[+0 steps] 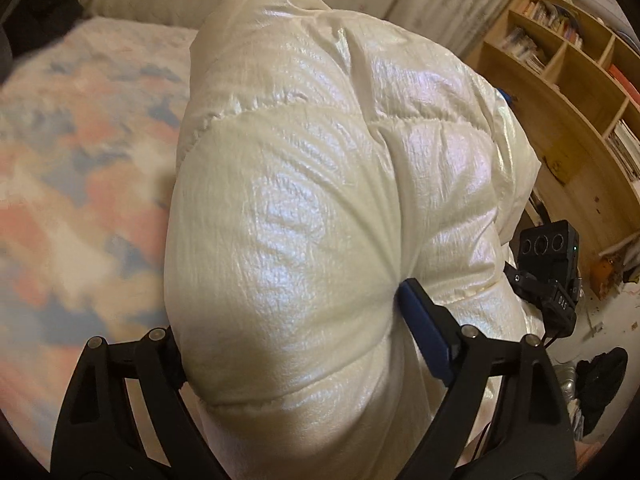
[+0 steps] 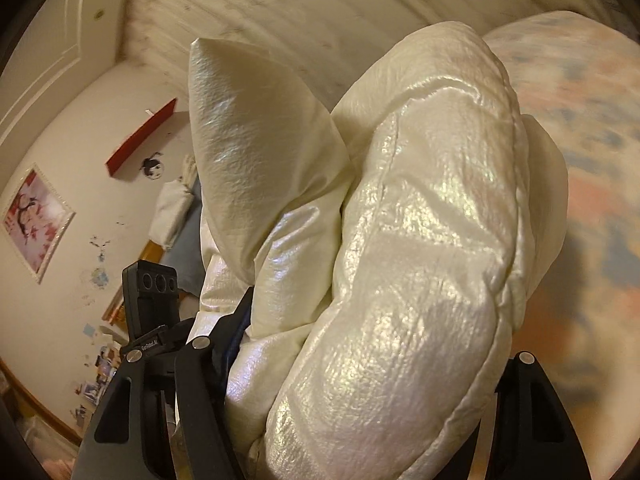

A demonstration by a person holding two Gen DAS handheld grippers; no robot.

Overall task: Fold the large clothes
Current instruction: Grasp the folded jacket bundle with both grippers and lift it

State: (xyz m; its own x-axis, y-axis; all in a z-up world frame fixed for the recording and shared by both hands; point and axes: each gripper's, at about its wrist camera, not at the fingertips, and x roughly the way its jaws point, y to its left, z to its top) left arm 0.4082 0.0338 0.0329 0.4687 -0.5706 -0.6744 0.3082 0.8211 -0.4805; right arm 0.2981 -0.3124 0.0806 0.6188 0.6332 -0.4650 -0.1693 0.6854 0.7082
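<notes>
Jacket (image 1: pixel 304 200) lifted over bed (image 1: pixel 80 160), both tongs clamped on it; fold barely begun.

Left gripper (image 1: pixel 296 332) squeezes a fat quilted panel; right gripper (image 2: pixel 360 368) bites bunched padding, one corner sticking up. Nothing lies flat, no crease visible. Judged: spreading, sleeve folds and halving remain.

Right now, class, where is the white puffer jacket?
The puffer jacket fills the middle of both views, clamped between both grippers, with the patterned bed behind it and the wooden bookshelf at the right.
</notes>
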